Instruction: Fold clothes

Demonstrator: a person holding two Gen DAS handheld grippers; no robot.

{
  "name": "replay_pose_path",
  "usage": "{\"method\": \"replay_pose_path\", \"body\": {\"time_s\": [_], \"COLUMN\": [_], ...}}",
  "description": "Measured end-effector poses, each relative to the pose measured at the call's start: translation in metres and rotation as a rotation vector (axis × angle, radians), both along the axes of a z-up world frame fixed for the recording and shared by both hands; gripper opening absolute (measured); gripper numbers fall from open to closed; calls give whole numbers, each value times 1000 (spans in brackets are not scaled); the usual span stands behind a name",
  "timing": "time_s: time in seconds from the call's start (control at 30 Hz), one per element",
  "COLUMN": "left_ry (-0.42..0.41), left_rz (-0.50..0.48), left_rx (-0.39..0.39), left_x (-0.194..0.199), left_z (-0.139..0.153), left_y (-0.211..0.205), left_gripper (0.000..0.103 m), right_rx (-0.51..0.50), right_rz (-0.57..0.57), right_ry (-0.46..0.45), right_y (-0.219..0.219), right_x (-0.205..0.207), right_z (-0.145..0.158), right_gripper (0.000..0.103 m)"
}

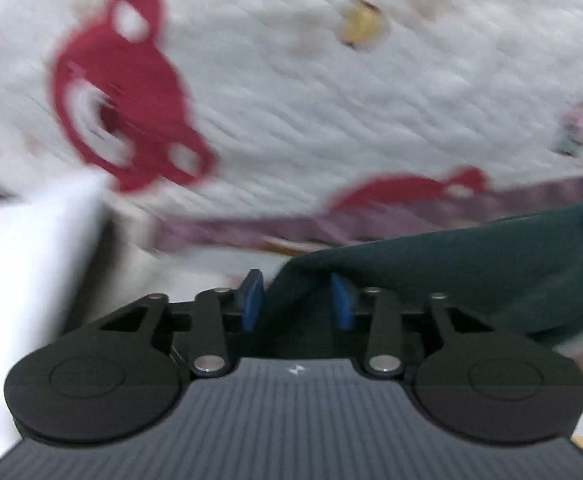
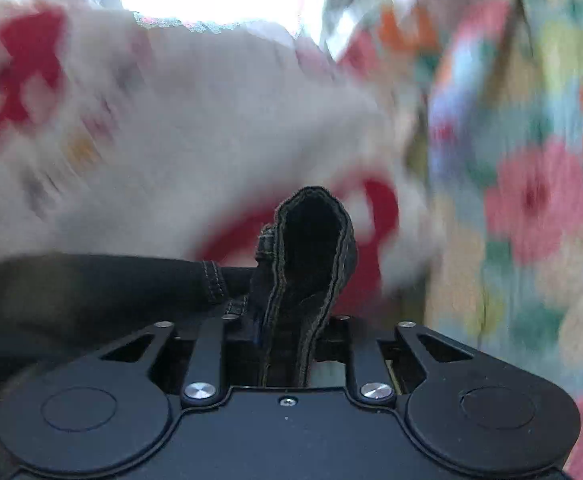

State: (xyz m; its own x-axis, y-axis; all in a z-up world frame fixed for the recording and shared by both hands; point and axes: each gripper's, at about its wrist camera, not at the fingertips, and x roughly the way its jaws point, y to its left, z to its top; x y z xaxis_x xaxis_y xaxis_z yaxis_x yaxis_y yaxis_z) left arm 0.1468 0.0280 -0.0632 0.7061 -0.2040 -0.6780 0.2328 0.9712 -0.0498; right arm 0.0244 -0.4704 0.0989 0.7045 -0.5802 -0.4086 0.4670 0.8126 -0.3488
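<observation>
A dark garment [image 1: 451, 264] comes in from the right in the left wrist view, and a fold of it lies between the blue pads [image 1: 251, 300] of my left gripper [image 1: 296, 300]. The jaws stand apart and the left pad is clear of the cloth. In the right wrist view a dark denim piece with pale stitched seams [image 2: 311, 240] rises as a loop out of my right gripper [image 2: 291, 316]. The cloth hides its fingertips, so I cannot tell whether they press on it. More of the dark cloth trails off to the left [image 2: 71, 284].
A white quilted bedspread with red bear prints [image 1: 291, 100] fills the space beyond both grippers, edged by a purple band [image 1: 251, 228]. A white sheet-like thing [image 1: 23, 280] is at the left. A flowered multicoloured fabric [image 2: 531, 160] hangs at the right. Both views are motion-blurred.
</observation>
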Motion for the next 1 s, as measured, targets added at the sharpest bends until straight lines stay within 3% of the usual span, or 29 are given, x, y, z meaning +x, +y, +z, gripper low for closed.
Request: {"method": "replay_pose_path", "body": {"time_s": [0.03, 0.1, 0.2, 0.3, 0.43, 0.57, 0.7, 0.77, 0.8, 0.87, 1.0], "left_ry": [9, 26, 80, 178, 316, 395, 421, 416, 406, 405, 368], "left_rz": [-39, -98, -153, -203, -289, -310, -290, -295, -319, -356, -407], "left_rx": [-30, -70, -183, -315, -339, -415, -425, -375, -355, -368, -338], "left_x": [-10, -32, -68, -101, -138, -166, -184, -190, -193, -198, -208], "left_z": [-7, -22, -39, -54, -66, -68, -78, -81, -82, -82, -79], "left_y": [-11, -36, -70, -98, -134, -146, -155, -171, -180, -189, -191], "left_gripper": [59, 60, 60, 60, 58, 58, 58, 57, 57, 57, 57], "right_rx": [-2, 1, 50, 197, 379, 461, 378, 290, 186, 24, 12], "right_rz": [-72, -194, -247, -170, -12, 215, 277, 267, 259, 252, 186], "right_ry": [78, 199, 222, 157, 105, 197, 399, 514, 565, 600, 580], "right_y": [-11, -28, -30, -5, 33, 83, 128, 146, 158, 177, 171], "right_x": [10, 22, 2, -46, -111, -162, -175, -171, -167, -160, -148], "right_z": [-22, -61, -89, -95, -107, -138, -185, -212, -222, -227, -223], "right_gripper": [55, 55, 57, 60, 61, 62, 62, 59, 57, 57, 59]}}
